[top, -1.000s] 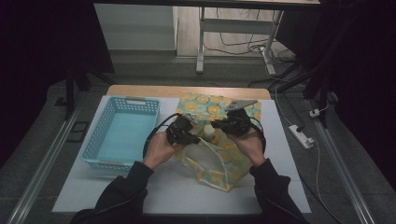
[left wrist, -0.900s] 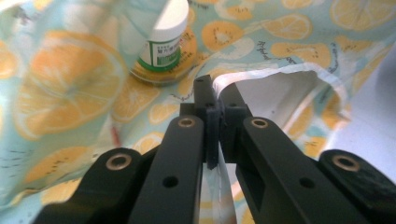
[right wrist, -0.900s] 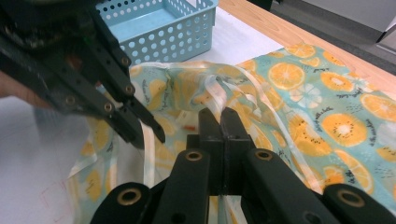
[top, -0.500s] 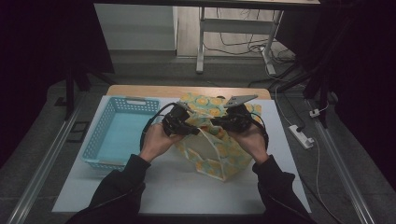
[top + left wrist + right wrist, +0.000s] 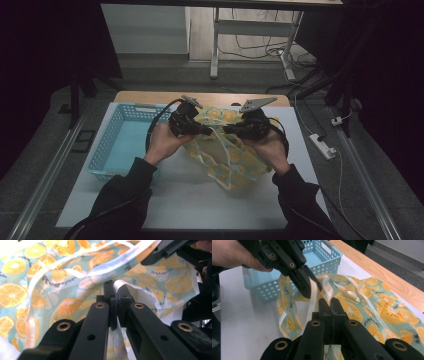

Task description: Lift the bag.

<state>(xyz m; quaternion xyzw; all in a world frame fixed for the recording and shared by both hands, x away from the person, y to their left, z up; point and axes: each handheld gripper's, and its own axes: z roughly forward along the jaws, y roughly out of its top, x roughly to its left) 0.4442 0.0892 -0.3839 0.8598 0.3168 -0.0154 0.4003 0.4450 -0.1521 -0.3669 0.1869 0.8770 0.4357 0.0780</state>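
A thin bag [image 5: 235,161] printed with orange slices hangs between my two grippers above the white table, its lower part drooping toward the front. My left gripper [image 5: 207,132] is shut on one of the bag's white straps [image 5: 313,296]. In the left gripper view the strap [image 5: 122,285] sits pinched between the shut jaws of that gripper [image 5: 116,288], with the bag's print [image 5: 50,277] behind. My right gripper [image 5: 228,129] faces it, a short gap away, and is shut on another white strap [image 5: 327,288] at its tips [image 5: 329,302]. The left gripper [image 5: 308,287] is seen just ahead of it.
A light blue perforated basket [image 5: 107,150] stands on the table's left side, also seen as the basket [image 5: 329,257] behind the left gripper. The wooden table edge [image 5: 150,96] runs along the back. A power strip [image 5: 321,145] lies on the floor at right.
Both hands have risen and lifted the bag's top off the table. The bag, flat a second ago, now hangs stretched between the grippers.
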